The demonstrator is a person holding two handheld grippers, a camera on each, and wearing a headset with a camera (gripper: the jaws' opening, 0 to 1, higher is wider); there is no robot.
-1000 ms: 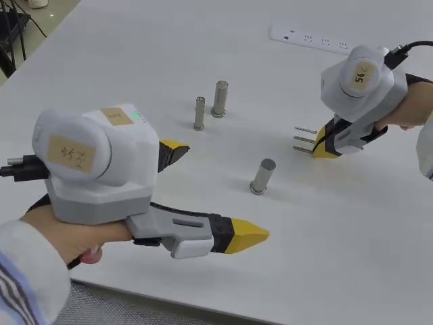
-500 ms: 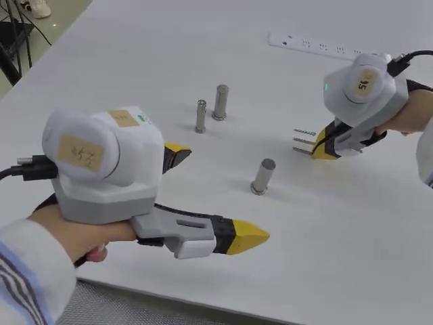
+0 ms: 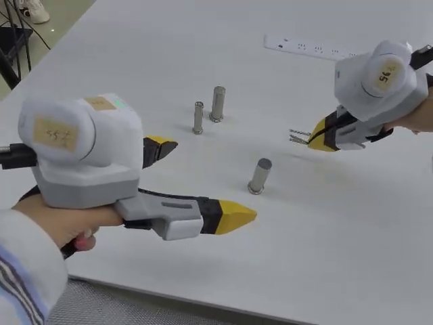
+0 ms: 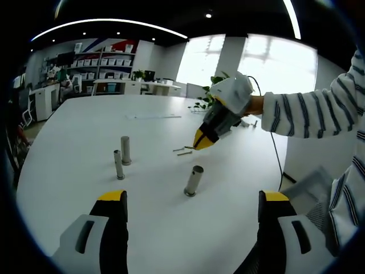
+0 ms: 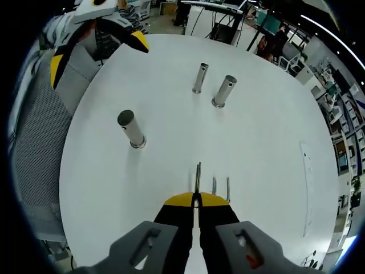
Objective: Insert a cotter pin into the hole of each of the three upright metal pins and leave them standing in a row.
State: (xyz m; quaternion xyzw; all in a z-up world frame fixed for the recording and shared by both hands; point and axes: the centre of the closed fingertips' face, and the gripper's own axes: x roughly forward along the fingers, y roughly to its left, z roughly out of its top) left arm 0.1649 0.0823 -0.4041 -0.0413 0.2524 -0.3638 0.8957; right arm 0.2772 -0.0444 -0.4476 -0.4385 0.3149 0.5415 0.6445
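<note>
Three upright metal pins stand on the white table (image 3: 352,223): a thin one (image 3: 198,117), a thicker one (image 3: 218,103) beside it, and a third (image 3: 260,175) apart and nearer, leaning a little. My right gripper (image 3: 312,142) is low over the table to their right, shut on a cotter pin (image 5: 198,174) that sticks out past its tips. Two more cotter pins (image 5: 220,186) lie on the table just beside it. My left gripper (image 3: 199,179) hovers at the near left, open and holding nothing. In the left gripper view the nearest metal pin (image 4: 194,180) stands ahead of its jaws.
A white power strip (image 3: 308,49) lies at the far side of the table. The table's front edge (image 3: 169,298) runs just below my left gripper. A person's striped sleeve (image 4: 308,114) reaches in from the right behind the right gripper (image 4: 199,141).
The right gripper has tilted and drawn slightly up and away, still over the cotter pins. The left gripper has stayed open. The head camera has shifted a little.
</note>
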